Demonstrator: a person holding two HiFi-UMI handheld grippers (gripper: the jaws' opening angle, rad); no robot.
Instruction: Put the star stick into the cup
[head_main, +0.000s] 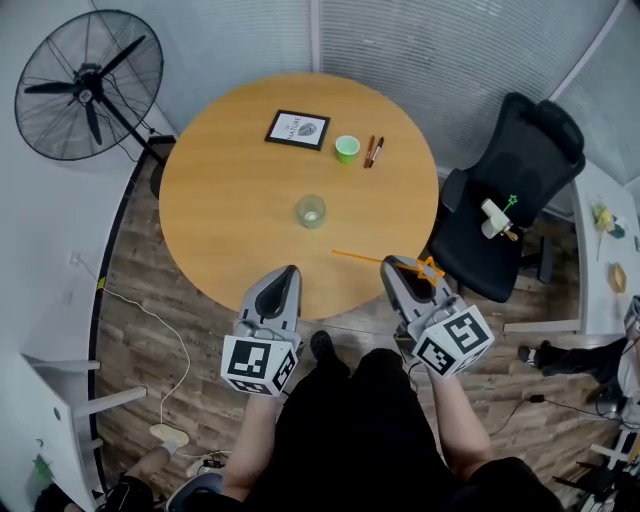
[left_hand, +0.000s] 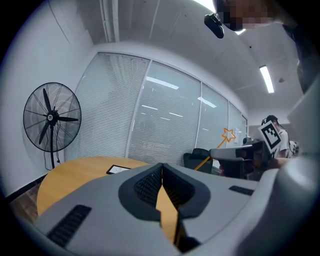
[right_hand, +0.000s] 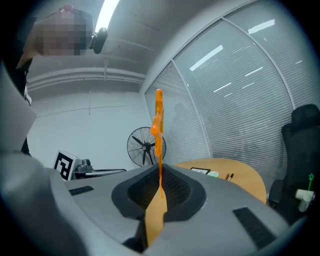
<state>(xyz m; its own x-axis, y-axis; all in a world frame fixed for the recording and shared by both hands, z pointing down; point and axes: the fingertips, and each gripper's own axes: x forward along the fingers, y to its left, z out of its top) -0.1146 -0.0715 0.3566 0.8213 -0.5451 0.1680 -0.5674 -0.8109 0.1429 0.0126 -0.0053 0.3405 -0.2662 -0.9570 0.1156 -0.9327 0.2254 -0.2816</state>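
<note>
Since the right gripper (head_main: 397, 268) is pinching the star stick (head_main: 360, 257) along its shaft, the step in hand reads as carry-and-insert. In the right gripper view the jaws are pressed onto the stick with the star end rising above them.

In the head view that gripper sits at the 5 o'clock edge of the table (head_main: 220, 200). The stick lies roughly level there, plain tip to 9 o'clock and star to 3 o'clock. The left gripper (head_main: 289, 272) is at 6 o'clock, jaws pressed together on nothing.

The clear cup (head_main: 311, 211) stands near table centre, about 11 o'clock from the right gripper and well apart from the stick tip. Further back at 12 o'clock is a green cup (head_main: 347, 148) with two pens (head_main: 373, 151) just beside it, then a framed card (head_main: 297, 129).

Can't tell which cup is meant; the clear one is nearer.

To do it well — tilt the stick upright with the plain end down, centre it over the rim, and lower it before letting go. The cup looks light — a sideways knock on the rim could topple it.
</note>
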